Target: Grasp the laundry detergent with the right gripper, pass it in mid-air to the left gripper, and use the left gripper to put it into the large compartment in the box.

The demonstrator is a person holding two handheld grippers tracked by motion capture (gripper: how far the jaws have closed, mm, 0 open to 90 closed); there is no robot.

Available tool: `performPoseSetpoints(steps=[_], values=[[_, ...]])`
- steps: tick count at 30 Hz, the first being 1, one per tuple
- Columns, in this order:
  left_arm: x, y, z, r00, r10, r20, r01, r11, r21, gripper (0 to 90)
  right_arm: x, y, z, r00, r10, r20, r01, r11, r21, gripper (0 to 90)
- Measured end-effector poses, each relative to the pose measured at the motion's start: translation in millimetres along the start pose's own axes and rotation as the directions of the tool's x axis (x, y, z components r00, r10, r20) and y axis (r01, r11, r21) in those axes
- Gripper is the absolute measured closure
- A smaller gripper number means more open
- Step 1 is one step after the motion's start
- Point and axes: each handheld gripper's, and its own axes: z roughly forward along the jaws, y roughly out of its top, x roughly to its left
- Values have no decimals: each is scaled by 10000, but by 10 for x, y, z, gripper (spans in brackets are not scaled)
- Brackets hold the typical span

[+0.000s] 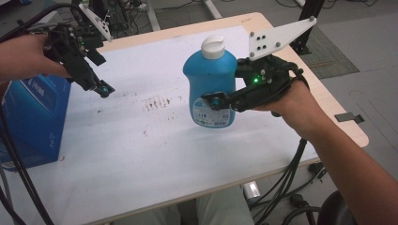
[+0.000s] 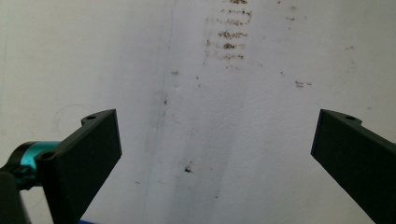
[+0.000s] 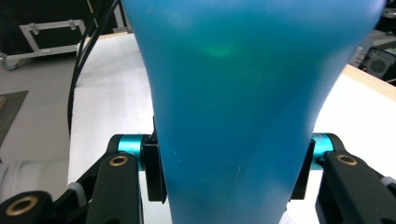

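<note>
Detergent bottle [image 1: 210,86], blue with a white flip cap [image 1: 213,47], is clamped upright in the right claw [image 1: 224,102], pads pressing either side of its lower body; it appears lifted just clear of the white-covered bench [image 1: 141,159]. From the right gripper view, the bottle [image 3: 233,107] sits square between the pads. Left claw [image 1: 104,89] hangs over the bench's left part, jaws wide apart, nothing between them, well apart from the bottle. Blue box [image 1: 33,117] sits at the left edge. Judgement: carry in progress. Keep the squeeze steady, the bottle vertical, travel slowly; a top-heavy bottle could pivot between the pads. Lower until the base seats flat before releasing.
</note>
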Motion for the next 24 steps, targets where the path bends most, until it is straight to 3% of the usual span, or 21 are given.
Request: performPoseSetpoints(steps=[17,24], values=[[-44,27,9,9999,94,51,-94,10000,21,17,-224,63,-158,9963,-347,-785,364,9991,207,464],[-93,60,1,9996,258,101,-258,9997,22,16,-300,65,-183,9899,-523,-1319,518,9986,-67,464]])
